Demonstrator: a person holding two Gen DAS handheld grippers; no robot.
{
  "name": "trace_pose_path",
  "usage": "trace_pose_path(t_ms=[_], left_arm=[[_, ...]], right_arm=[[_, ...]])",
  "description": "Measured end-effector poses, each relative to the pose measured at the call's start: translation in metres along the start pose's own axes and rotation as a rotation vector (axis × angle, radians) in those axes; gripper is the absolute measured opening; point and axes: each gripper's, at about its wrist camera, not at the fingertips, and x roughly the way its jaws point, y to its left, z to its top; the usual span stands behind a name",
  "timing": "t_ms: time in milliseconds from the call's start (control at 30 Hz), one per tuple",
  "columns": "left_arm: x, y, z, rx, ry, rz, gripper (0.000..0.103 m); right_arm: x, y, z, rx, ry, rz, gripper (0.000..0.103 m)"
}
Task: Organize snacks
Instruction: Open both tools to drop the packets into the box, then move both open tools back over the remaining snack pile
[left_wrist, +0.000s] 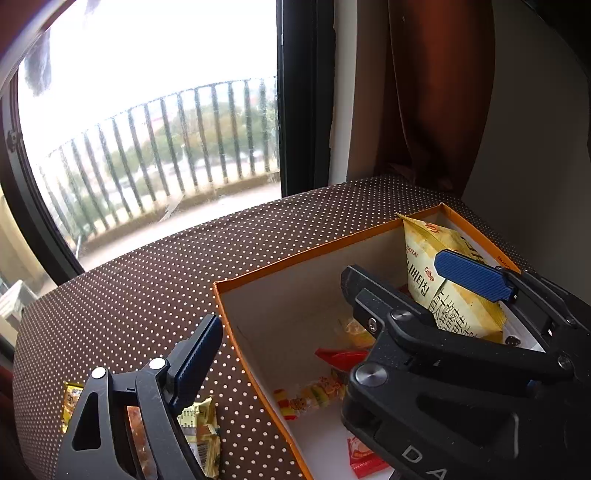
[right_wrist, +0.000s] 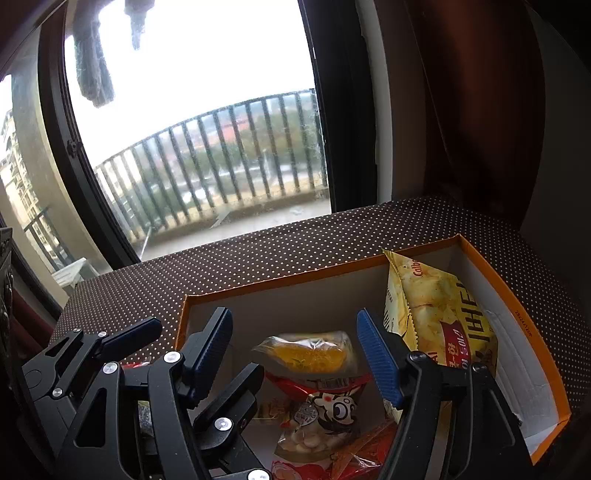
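An orange-rimmed cardboard box (left_wrist: 280, 260) (right_wrist: 517, 291) sits on the dotted brown tabletop and holds snacks. A big yellow chip bag (left_wrist: 439, 258) (right_wrist: 436, 306) leans in its right end. Small red and yellow packets (left_wrist: 314, 395) and a clear pack of yellow snack (right_wrist: 314, 350) lie on its floor, with a red cartoon bag (right_wrist: 325, 410) below. My left gripper (left_wrist: 332, 299) is open, one finger outside the box's left wall, the other over the box. My right gripper (right_wrist: 295, 336) is open above the yellow pack, holding nothing.
A yellow snack packet (left_wrist: 199, 432) lies on the dotted tablecloth (left_wrist: 140, 295) outside the box, under my left gripper. A window with a balcony railing (right_wrist: 221, 155) is behind the table. A brown curtain (left_wrist: 436, 92) hangs at the back right.
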Motion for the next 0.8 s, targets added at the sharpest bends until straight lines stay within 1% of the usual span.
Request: trace_pose_path(t_ms=[100, 167, 233, 500, 633, 800], left_arm=[[-0.005, 0.000, -0.001, 0.001, -0.015, -0.002, 0.086], [-0.009, -0.001, -0.002, 0.005, -0.025, -0.002, 0.086], [-0.014, -0.001, -0.003, 0.007, -0.033, -0.003, 0.086], [-0.037, -0.002, -0.012, 0.006, -0.075, 0.010, 0.089], [-0.050, -0.001, -0.019, 0.002, -0.096, 0.016, 0.093], [-0.066, 0.002, -0.027, -0.010, -0.124, 0.040, 0.095]], right_arm=[[-0.007, 0.003, 0.001, -0.014, -0.012, -0.013, 0.078], [-0.012, 0.004, 0.000, -0.021, -0.025, -0.021, 0.083], [-0.017, 0.006, 0.000, -0.025, -0.035, -0.024, 0.085], [-0.040, 0.014, -0.006, -0.032, -0.057, -0.026, 0.085], [-0.050, 0.020, -0.010, -0.044, -0.072, -0.021, 0.085], [-0.064, 0.030, -0.015, -0.063, -0.096, -0.021, 0.085]])
